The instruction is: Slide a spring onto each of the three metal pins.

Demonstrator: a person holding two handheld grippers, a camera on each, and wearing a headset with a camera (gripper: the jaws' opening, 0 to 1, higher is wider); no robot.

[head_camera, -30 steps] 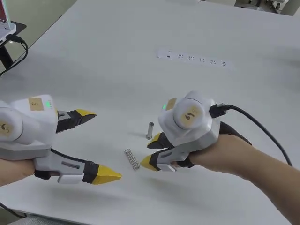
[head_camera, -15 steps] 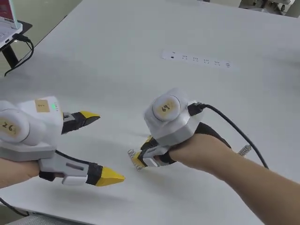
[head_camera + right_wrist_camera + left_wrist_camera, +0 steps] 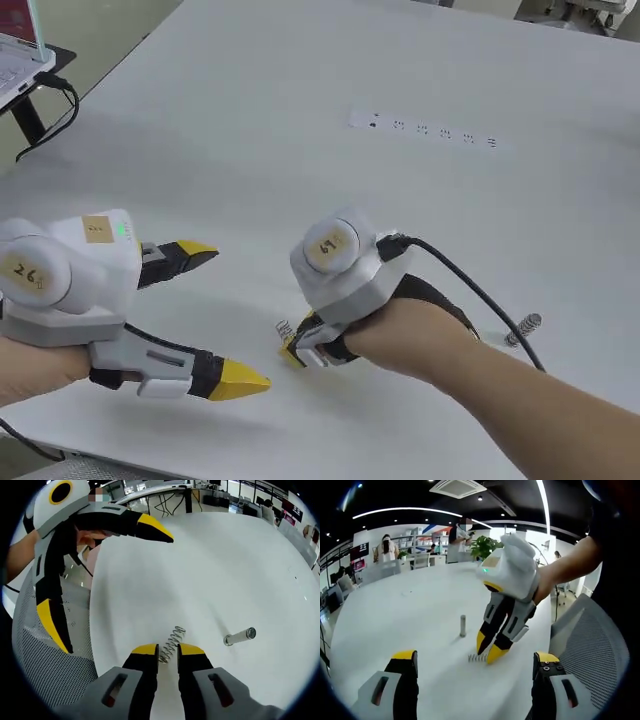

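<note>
A small steel spring [image 3: 172, 641] lies on the white table [image 3: 250, 120], and its near end sits between my right gripper's [image 3: 168, 650] yellow tips, which are shut on it. In the head view, the right gripper [image 3: 292, 350] points down at the table with the spring [image 3: 283, 328] poking out on its left. A short metal pin [image 3: 240, 636] stands just beyond it; the left gripper view shows the pin [image 3: 462, 626] upright behind the spring [image 3: 477, 657]. My left gripper [image 3: 240, 315] hovers to the left, open and holding nothing.
A pin with a spring on it [image 3: 524, 328] stands on the right behind the person's forearm. A white power strip [image 3: 430, 132] lies farther back. A laptop and cable [image 3: 20, 60] sit off the table's left edge. The near table edge runs under both hands.
My right gripper has moved left and down onto the spring and closed around its end, now covering the pin in the head view. The left gripper has barely shifted.
</note>
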